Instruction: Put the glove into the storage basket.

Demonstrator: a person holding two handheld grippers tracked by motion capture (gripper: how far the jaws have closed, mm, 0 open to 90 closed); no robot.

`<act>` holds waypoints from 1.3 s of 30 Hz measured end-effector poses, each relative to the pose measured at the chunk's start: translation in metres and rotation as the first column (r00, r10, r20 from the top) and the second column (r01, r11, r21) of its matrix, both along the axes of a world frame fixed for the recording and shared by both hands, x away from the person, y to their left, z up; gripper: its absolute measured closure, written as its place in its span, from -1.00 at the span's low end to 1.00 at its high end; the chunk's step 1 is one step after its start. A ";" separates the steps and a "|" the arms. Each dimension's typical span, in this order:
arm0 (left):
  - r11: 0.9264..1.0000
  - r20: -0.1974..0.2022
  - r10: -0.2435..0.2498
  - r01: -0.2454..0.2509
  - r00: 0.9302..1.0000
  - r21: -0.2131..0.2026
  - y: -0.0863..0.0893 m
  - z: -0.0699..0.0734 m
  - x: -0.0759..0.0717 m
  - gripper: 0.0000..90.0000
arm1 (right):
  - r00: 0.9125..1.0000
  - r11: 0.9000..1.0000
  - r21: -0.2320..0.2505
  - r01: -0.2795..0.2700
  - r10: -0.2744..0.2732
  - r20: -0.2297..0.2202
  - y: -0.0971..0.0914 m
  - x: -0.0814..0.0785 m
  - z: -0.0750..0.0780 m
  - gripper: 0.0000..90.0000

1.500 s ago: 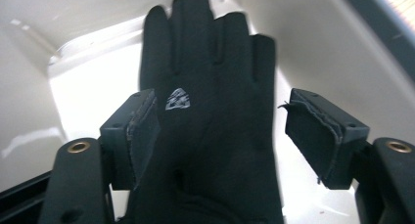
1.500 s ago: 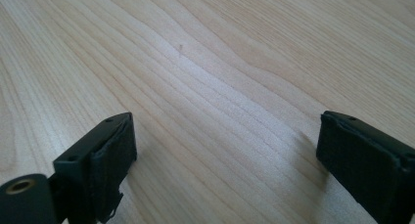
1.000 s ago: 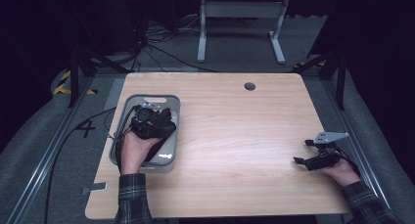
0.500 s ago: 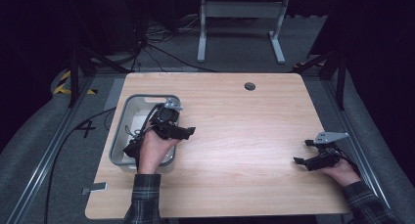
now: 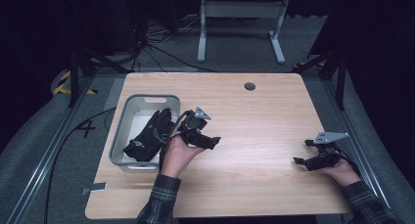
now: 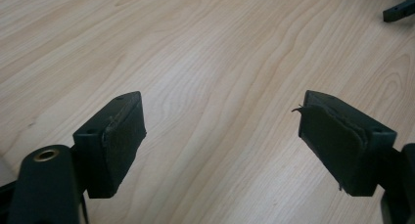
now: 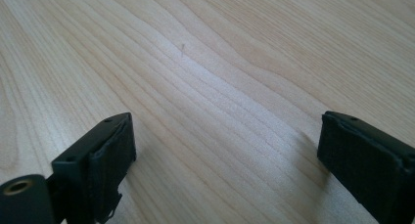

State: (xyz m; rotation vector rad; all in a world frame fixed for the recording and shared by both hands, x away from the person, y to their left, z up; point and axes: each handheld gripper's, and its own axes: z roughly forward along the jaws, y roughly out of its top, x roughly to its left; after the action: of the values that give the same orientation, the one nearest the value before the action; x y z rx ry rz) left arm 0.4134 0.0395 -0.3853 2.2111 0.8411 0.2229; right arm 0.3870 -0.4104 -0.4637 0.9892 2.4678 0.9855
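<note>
Lying crumpled in the grey bin at centre left of the high view, black glove; hovering just right of it over bare wooden table, left gripper, jaws just widened, nothing between; at lower right, right gripper spread wide, empty.

Light wood-grain bench with rounded corners and a round cable port near its far edge, centre frame. Grey carpeted floor beyond, bearing a grey metal stand at upper centre, loose black cables at upper left, and yellow-black hazard tape at left. Surroundings dark.
</note>
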 end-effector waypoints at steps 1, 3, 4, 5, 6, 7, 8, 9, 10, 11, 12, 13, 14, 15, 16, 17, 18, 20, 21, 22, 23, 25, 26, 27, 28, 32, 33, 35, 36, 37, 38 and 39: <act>1.000 0.002 -0.014 0.014 1.000 0.006 -0.008 -0.004 -0.003 -0.63 | 1.000 1.000 -0.001 -0.002 0.002 0.000 0.000 0.000 0.000 -0.83; 1.000 0.003 -0.020 0.020 1.000 0.011 -0.011 -0.006 -0.005 -0.65 | 1.000 1.000 -0.001 -0.003 0.003 0.000 0.000 0.000 0.000 -0.83; 1.000 0.011 -0.028 0.028 1.000 0.012 -0.016 -0.009 -0.008 -0.65 | 1.000 1.000 -0.001 -0.004 0.004 0.000 0.000 0.000 0.000 -0.83; 1.000 0.011 -0.028 0.028 1.000 0.012 -0.016 -0.009 -0.008 -0.66 | 1.000 1.000 -0.002 -0.004 0.004 0.000 0.000 0.000 0.000 -0.83; 0.999 0.016 -0.036 0.036 0.999 0.011 -0.020 -0.012 -0.011 -0.66 | 1.000 1.000 -0.002 -0.004 0.005 0.001 0.000 0.000 0.000 -0.83; 0.999 0.020 -0.040 0.040 0.999 0.013 -0.023 -0.014 -0.013 -0.66 | 1.000 1.000 -0.002 -0.004 0.005 0.001 0.000 0.000 0.000 -0.83; 0.999 0.024 -0.042 0.042 0.999 0.012 -0.026 -0.017 -0.015 -0.66 | 1.000 1.000 -0.002 -0.005 0.005 0.000 0.000 0.000 0.000 -0.83; 0.998 0.032 -0.057 0.057 0.998 0.017 -0.032 -0.022 -0.019 -0.67 | 1.000 1.000 -0.001 -0.006 0.006 -0.001 0.000 0.000 0.000 -0.83; 0.998 0.033 -0.060 0.060 0.998 0.021 -0.035 -0.025 -0.020 -0.68 | 1.000 1.000 -0.001 -0.006 0.006 -0.001 0.000 0.000 0.000 -0.83; 0.998 0.033 -0.060 0.060 0.998 0.021 -0.035 -0.025 -0.020 -0.70 | 1.000 1.000 -0.001 -0.006 0.006 -0.001 0.000 0.000 0.000 -0.83; 0.998 0.038 -0.064 0.063 0.997 0.021 -0.038 -0.028 -0.022 -0.70 | 1.000 1.000 -0.001 -0.006 0.006 -0.001 0.000 0.000 0.000 -0.83; 0.997 0.033 -0.077 0.077 0.996 0.018 -0.042 -0.034 -0.025 -0.72 | 1.000 1.000 -0.001 -0.006 0.006 -0.001 0.000 0.000 0.000 -0.83; 0.996 0.032 -0.084 0.083 0.996 0.023 -0.045 -0.037 -0.027 -0.73 | 1.000 1.000 -0.001 -0.005 0.005 -0.001 0.000 0.000 0.000 -0.83; 0.995 0.029 -0.092 0.092 0.995 0.031 -0.047 -0.040 -0.029 -0.74 | 1.000 1.000 -0.001 -0.006 0.006 -0.001 0.000 0.000 0.000 -0.83; 0.995 0.029 -0.092 0.092 0.995 0.031 -0.047 -0.040 -0.029 -0.76 | 1.000 1.000 -0.001 -0.006 0.006 -0.001 0.000 0.000 0.000 -0.83; 0.995 0.024 -0.096 0.095 0.995 0.040 -0.049 -0.043 -0.030 -0.77 | 1.000 1.000 -0.001 -0.005 0.005 -0.002 0.000 0.000 0.000 -0.83; 0.994 0.023 -0.101 0.099 0.995 0.048 -0.052 -0.046 -0.031 -0.77 | 1.000 1.000 -0.001 -0.005 0.005 -0.002 0.000 0.000 0.000 -0.83; 0.991 0.015 -0.112 0.111 0.994 0.079 -0.057 -0.053 -0.035 -0.80 | 1.000 1.000 -0.001 -0.006 0.006 -0.001 0.000 0.000 0.000 -0.83; 0.989 0.014 -0.115 0.113 0.993 0.090 -0.060 -0.056 -0.036 -0.81 | 1.000 1.000 -0.001 -0.006 0.006 -0.001 0.000 0.000 0.000 -0.83; 0.989 0.010 -0.119 0.118 0.993 0.094 -0.062 -0.060 -0.037 -0.84 | 1.000 1.000 -0.001 -0.006 0.006 -0.001 0.000 0.000 0.000 -0.83; 0.988 0.003 -0.119 0.119 0.993 0.101 -0.064 -0.063 -0.039 -0.84 | 1.000 1.000 -0.001 -0.006 0.006 -0.001 0.000 0.000 0.000 -0.83; 0.985 -0.004 -0.121 0.120 0.993 0.125 -0.068 -0.069 -0.040 -0.87 | 1.000 1.000 -0.001 -0.006 0.006 -0.002 0.000 0.000 0.000 -0.83; 0.980 -0.017 -0.124 0.125 0.992 0.152 -0.070 -0.072 -0.040 -0.89 | 1.000 1.000 -0.001 -0.006 0.006 -0.002 0.000 0.000 0.000 -0.83; 0.978 -0.006 -0.123 0.122 0.992 0.170 -0.072 -0.075 -0.041 -0.92 | 1.000 1.000 -0.001 -0.006 0.006 -0.002 0.000 0.000 0.000 -0.83; 0.975 -0.012 -0.124 0.124 0.992 0.183 -0.073 -0.077 -0.041 -0.93 | 1.000 1.000 -0.001 -0.006 0.006 -0.002 0.000 0.000 0.000 -0.83; 0.978 -0.020 -0.123 0.125 0.992 0.168 -0.072 -0.080 -0.039 -0.99 | 1.000 1.000 -0.001 -0.009 0.009 -0.002 0.000 0.000 0.000 -0.83; 0.980 -0.022 -0.127 0.129 0.992 0.150 -0.070 -0.081 -0.038 -1.00 | 1.000 1.000 -0.001 -0.009 0.009 -0.002 0.000 0.000 0.000 -0.83; 0.982 -0.009 -0.131 0.131 0.991 0.136 -0.069 -0.083 -0.038 -1.00 | 1.000 1.000 -0.001 -0.010 0.010 -0.002 0.000 0.000 0.000 -0.83; 0.983 -0.008 -0.132 0.131 0.991 0.130 -0.069 -0.083 -0.039 -1.00 | 1.000 1.000 -0.001 -0.010 0.010 -0.002 0.000 0.000 0.000 -0.83; 0.984 0.000 -0.136 0.135 0.991 0.119 -0.068 -0.084 -0.039 -1.00 | 1.000 1.000 -0.001 -0.010 0.010 -0.003 0.000 0.000 0.000 -0.83; 0.984 0.004 -0.138 0.136 0.990 0.116 -0.068 -0.085 -0.039 -1.00 | 1.000 1.000 -0.002 -0.011 0.011 -0.002 0.000 0.000 0.000 -0.83; 0.984 0.011 -0.138 0.136 0.990 0.113 -0.067 -0.085 -0.040 -1.00 | 1.000 1.000 -0.002 -0.011 0.011 -0.002 0.000 0.000 0.000 -0.83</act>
State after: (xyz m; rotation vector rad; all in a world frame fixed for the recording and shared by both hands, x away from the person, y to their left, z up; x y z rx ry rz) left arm 0.3737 -0.0277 -0.4704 2.3574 0.6779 0.2287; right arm 0.3866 -0.4101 -0.4637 0.9785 2.4779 0.9860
